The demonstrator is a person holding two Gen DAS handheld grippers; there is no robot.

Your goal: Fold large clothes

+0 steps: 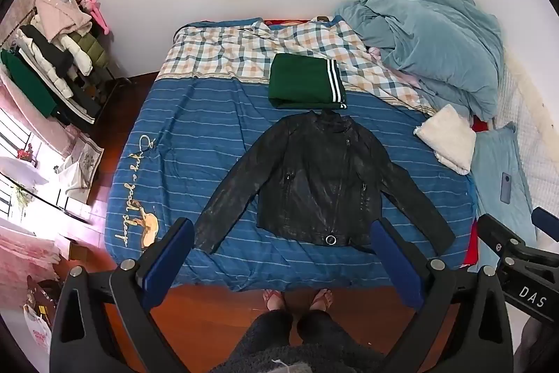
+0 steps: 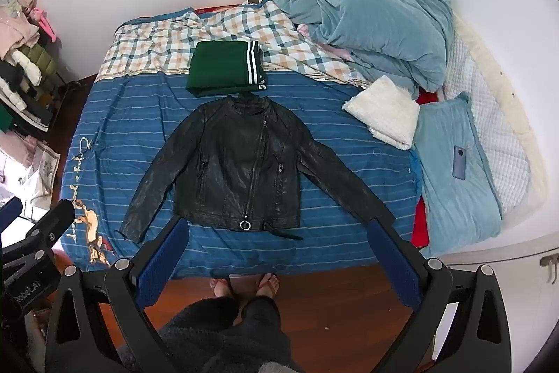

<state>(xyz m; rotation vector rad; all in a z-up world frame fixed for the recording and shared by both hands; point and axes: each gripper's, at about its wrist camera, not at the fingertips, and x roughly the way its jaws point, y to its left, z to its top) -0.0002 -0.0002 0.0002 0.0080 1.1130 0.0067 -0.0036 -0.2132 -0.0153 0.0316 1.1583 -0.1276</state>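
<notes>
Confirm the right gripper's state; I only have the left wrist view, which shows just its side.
Observer: The right gripper is open, its fingers wide apart with nothing between them.
Operator: The left gripper hides part of the black leather jacket hem. Anything there?
Observer: A belt strap trails from the ring buckle, and its loose end lies past the hem on the blue striped sheet.
</notes>
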